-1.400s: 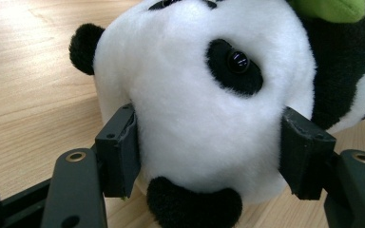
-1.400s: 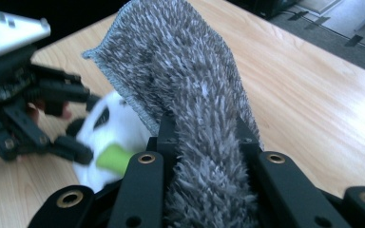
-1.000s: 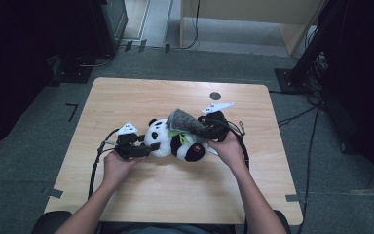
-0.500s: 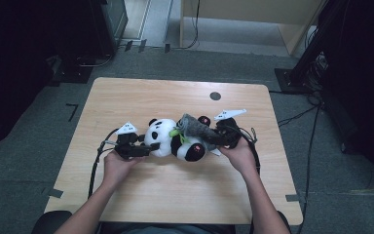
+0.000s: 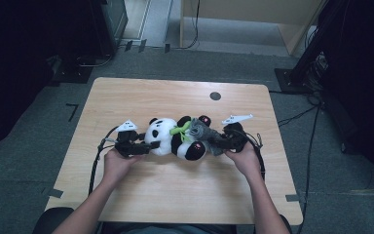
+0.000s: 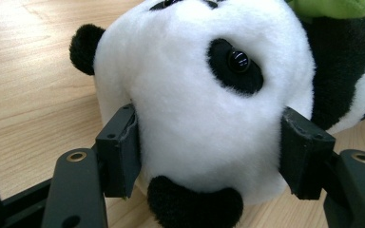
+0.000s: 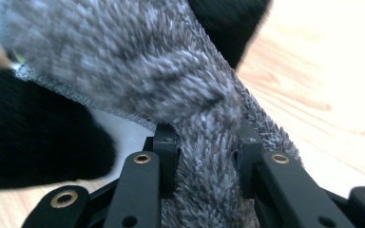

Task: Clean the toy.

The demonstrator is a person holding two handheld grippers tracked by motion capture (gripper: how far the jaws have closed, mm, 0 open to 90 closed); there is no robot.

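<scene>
— Where do we stand with the panda (image 5: 173, 138)?

— It lies on its side in the middle of the table (image 5: 185, 195). Our left gripper (image 5: 135, 146) holds the white head, one pad pressed into each side of it, jaws about half spread; in the left gripper view the plush bulges between the pads (image 6: 119, 152). That hand has not budged.

— And the right side?

— That is where the change is. A second ago our right gripper (image 5: 219, 141) held the grey sock (image 5: 203, 130) raised above the panda's body. Now the sock has come down and lies against the panda's legs, by the foot (image 5: 193, 151), and our right hand sits lower and a little further from the head. The jaws are nearly closed, pinching a fold of the grey fabric (image 7: 204, 190).

— So what does that mean for the job?

— We judge we are bringing the sock's opening to a leg, to dress it. Whether the foot has gone inside yet, we cannot tell; the fabric hides that. The head grip is steady, so we can pull against it.
</scene>
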